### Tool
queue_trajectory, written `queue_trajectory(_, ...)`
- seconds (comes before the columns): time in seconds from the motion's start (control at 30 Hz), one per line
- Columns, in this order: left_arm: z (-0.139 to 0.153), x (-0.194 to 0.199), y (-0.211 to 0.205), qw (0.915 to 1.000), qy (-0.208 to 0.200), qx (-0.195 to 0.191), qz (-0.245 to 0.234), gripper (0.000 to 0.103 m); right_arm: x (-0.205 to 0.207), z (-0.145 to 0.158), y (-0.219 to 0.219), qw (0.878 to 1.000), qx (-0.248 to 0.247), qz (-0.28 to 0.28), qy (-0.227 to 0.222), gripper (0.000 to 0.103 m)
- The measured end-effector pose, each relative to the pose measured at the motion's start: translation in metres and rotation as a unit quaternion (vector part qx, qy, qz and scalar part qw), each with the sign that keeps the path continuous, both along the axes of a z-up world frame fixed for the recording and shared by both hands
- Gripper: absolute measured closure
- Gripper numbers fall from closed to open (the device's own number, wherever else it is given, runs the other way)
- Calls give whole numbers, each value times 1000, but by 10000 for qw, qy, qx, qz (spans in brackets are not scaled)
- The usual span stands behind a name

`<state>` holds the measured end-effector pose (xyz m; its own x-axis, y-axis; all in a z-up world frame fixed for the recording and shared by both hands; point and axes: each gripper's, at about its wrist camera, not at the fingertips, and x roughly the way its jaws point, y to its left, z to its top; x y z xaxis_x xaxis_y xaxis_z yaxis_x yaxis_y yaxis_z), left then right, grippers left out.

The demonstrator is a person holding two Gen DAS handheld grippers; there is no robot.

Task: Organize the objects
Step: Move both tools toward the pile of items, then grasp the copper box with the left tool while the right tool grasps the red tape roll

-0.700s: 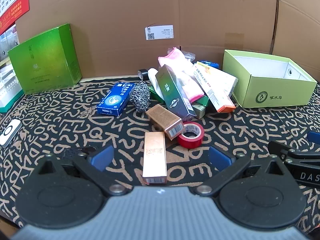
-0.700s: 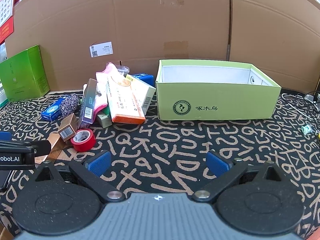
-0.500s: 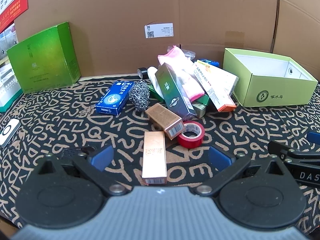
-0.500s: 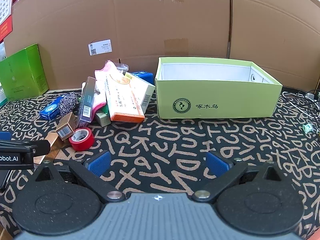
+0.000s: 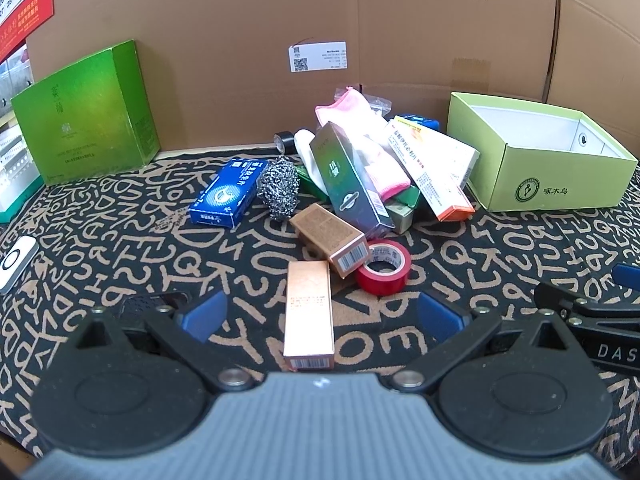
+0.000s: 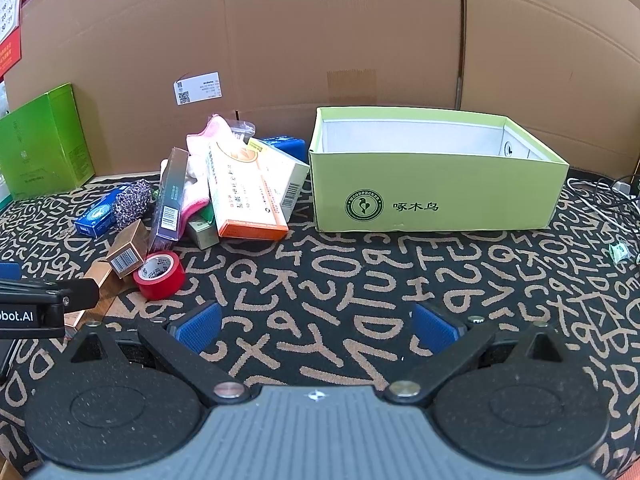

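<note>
A pile of small things lies on the patterned mat: a copper box (image 5: 309, 314), a brown box (image 5: 330, 239), a red tape roll (image 5: 384, 267), a blue box (image 5: 229, 193), a steel scourer (image 5: 279, 189), a dark green box (image 5: 348, 178), a pink cloth (image 5: 364, 152) and an orange-white box (image 5: 430, 168). My left gripper (image 5: 320, 316) is open, with the copper box lying between its fingers on the mat. My right gripper (image 6: 316, 326) is open and empty over bare mat. An open light-green box (image 6: 436, 172) stands right of the pile and looks empty.
A tall green carton (image 5: 86, 114) stands at the back left. A white device (image 5: 16, 262) lies at the left edge. Cardboard walls (image 6: 340, 40) close the back. Cables (image 6: 600, 196) lie at the far right. The left gripper's side (image 6: 40, 304) shows in the right wrist view.
Both grippers have drifted slightly; the pile and the light-green box look a little lower and nearer in both views. Nothing was taken hold of or let go.
</note>
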<state>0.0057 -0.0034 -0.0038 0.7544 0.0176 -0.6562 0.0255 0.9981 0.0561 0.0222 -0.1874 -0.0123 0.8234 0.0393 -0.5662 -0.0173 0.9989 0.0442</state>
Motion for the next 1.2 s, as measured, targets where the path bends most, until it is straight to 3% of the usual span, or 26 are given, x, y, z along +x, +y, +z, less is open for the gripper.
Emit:
queue_trajectory(0.73, -9, 8, 3, 9999, 112, -35, 11, 0, 8, -7, 3, 9999, -9, 65, 117, 0)
queue_trajectory(0.93, -8, 12, 24, 9992, -70, -355, -156, 0, 14, -11, 4, 9998, -12, 136, 155, 0)
queue_trajectory(1.2, -8, 29, 45, 9974, -67, -394, -603, 0, 34, -22, 35, 9946, -108, 1033, 8, 0)
